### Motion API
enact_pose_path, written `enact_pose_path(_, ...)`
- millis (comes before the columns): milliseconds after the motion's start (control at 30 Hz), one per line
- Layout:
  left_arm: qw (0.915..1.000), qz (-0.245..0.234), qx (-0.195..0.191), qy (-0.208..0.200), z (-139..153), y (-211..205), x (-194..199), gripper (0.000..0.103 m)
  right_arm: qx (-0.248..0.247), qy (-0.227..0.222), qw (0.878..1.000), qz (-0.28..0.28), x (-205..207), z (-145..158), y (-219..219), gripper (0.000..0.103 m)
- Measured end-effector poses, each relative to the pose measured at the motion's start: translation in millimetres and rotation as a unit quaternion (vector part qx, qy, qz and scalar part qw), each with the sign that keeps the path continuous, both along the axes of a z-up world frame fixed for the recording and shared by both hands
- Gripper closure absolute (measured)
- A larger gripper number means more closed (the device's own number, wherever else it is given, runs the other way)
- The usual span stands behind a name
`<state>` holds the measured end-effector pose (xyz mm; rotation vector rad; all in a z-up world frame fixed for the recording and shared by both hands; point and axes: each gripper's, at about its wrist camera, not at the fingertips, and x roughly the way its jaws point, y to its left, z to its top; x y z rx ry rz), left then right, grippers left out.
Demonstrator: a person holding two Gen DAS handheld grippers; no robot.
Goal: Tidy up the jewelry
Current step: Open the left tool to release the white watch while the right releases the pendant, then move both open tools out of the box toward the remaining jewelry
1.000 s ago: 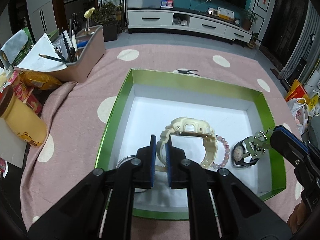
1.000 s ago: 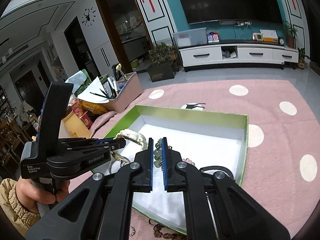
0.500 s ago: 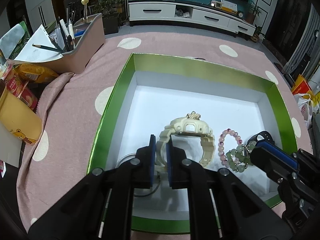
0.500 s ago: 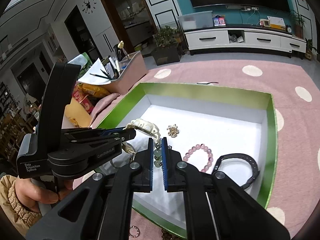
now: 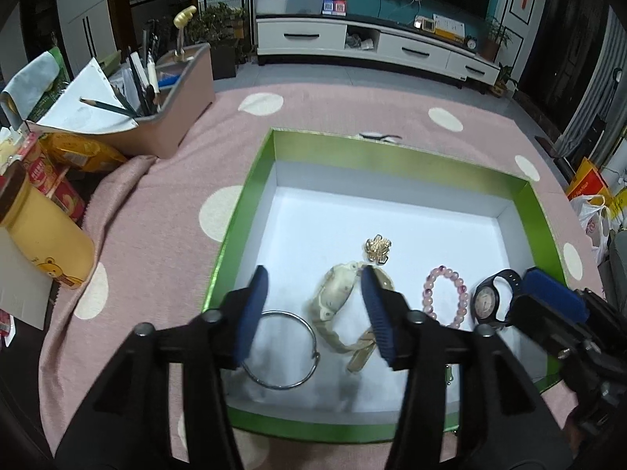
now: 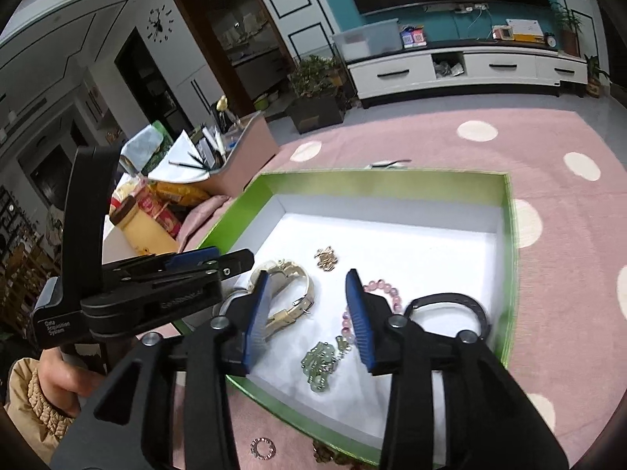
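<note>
Opening on both sides: left tool (image 5: 315,305) jaws are spreading with the cream watch (image 5: 339,297) lying loose between them on the box floor, not gripped. Right tool (image 6: 307,315) jaws are also spreading; the green jade charm (image 6: 321,364) lies on the floor below the gap, no pad touching it.

Risks, as I read it:
- Cream watch strap sits right by the left tool's right-hand pad. Pulling out at an angle could snag the strap and drag the watch into the silver bangle (image 5: 280,350) beside it.
- Jade charm is close to the near wall of the green box (image 6: 507,211) and seems to touch the pink bead bracelet (image 6: 386,293). A sloppy lift could hook its small chain and pull both.
- The two tools work near each other over the same end of the box, so they could bump.

Box contents: cream watch, silver bangle, gold brooch (image 5: 378,248) just behind the watch, pink bead bracelet, black watch (image 5: 491,301), jade charm. All sit in the near half; the far half is bare white floor.

Still outside on the pink cloth: a small ring (image 6: 263,447) and what looks like more beads at the box's near edge, too cut off to tell.
</note>
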<state>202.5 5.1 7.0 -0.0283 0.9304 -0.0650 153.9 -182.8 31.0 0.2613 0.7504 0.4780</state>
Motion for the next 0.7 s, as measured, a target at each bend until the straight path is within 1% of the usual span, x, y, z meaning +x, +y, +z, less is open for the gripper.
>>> enact_pose_path(33,1.0000,0.001,0.000,-0.002,2,1,-2,0.050,0.001,-0.003,1.000,-0.003,-3,3,-4,0.062)
enact_pose_path(67,1.0000,0.002,-0.001,-0.002,4,2,-4,0.045,0.001,-0.006,1.000,-0.007,-8,5,-9,0.061)
enact_pose_path(233,0.9999,0.005,-0.004,-0.011,11,7,-22,0.037,-0.009,-0.015,1.000,-0.026,-27,14,-31,0.060)
enact_pose_path(267,0.9999,0.004,-0.005,-0.012,12,8,-25,0.037,-0.010,-0.017,0.999,-0.032,-33,16,-37,0.058)
enact_pose_path(400,0.9998,0.008,-0.012,-0.013,15,14,-43,0.035,-0.010,-0.023,0.998,-0.049,-48,20,-53,0.056)
enact_pose_path(700,0.9991,0.018,-0.032,-0.022,24,28,-89,0.032,-0.003,-0.020,0.997,-0.072,-82,21,-79,0.056)
